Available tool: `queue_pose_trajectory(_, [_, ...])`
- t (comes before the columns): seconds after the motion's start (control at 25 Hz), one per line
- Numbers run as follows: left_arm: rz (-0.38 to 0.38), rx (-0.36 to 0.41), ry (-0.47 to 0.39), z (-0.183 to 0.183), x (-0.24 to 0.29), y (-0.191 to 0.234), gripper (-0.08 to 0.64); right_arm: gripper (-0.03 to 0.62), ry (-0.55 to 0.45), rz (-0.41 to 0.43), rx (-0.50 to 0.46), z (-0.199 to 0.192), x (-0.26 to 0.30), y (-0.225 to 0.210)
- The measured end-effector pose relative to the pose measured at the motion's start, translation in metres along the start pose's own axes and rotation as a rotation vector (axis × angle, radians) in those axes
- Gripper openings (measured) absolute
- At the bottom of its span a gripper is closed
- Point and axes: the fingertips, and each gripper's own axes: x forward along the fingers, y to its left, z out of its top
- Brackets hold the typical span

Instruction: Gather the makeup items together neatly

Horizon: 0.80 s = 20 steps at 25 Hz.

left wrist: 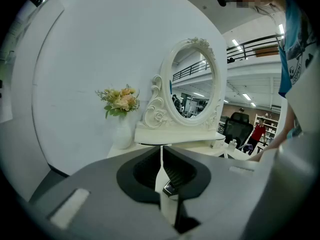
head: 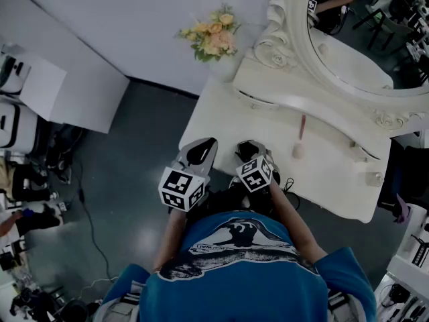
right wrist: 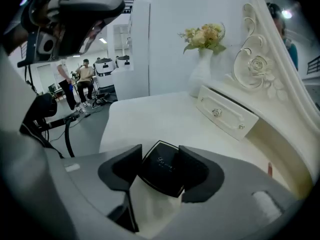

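Between my right tongs [right wrist: 161, 159] sits the black compact [right wrist: 163, 173], clamped by its edges above the white table [right wrist: 150, 119]. My left tongs [left wrist: 161, 159], just beside, are pressed together with nothing in them.

Place: you're standing in an open work hall or lab with a staged bedroom corner, not in a home.
Staged corner: at your 12 o'clock is a white dressing table [head: 218, 123], with its carved oval mirror [head: 303, 56] at 1 o'clock and a vase of flowers [head: 213, 35] against a bare white partition [head: 134, 19].
Hall: at 2 o'clock you can see an office chair [left wrist: 237, 126], shelves [left wrist: 267, 126] and an upper-level railing [left wrist: 250, 46].
Floor: at 9 o'clock, cables [head: 87, 227] trail across the grey floor.
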Motion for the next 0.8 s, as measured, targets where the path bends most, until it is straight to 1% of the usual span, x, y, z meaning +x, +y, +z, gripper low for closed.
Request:
queue_pose_trajectory(0.04, [-0.003,0.000,0.001,0.000,0.000,0.001,0.026,0.230,-0.006,-0.009,0.007,0.001,0.000,-0.001])
queue_pose_trajectory(0.16, [-0.016,0.002,0.003,-0.002,0.002,0.002,0.026,0.221,-0.024,-0.030,0.067,0.001,-0.001,-0.008])
queue_pose_trajectory(0.4, [-0.049,0.009,0.007,-0.001,0.011,-0.001,0.026,0.207,-0.044,-0.103,0.183,-0.008,-0.007,-0.039])
queue_pose_trajectory(0.6, [-0.075,0.017,0.003,0.002,0.019,-0.005,0.026,0.206,-0.036,-0.165,0.259,-0.020,-0.015,-0.066])
queue_pose_trajectory(0.8, [-0.095,0.027,0.005,0.003,0.027,-0.009,0.026,0.206,-0.034,-0.248,0.383,-0.034,-0.024,-0.096])
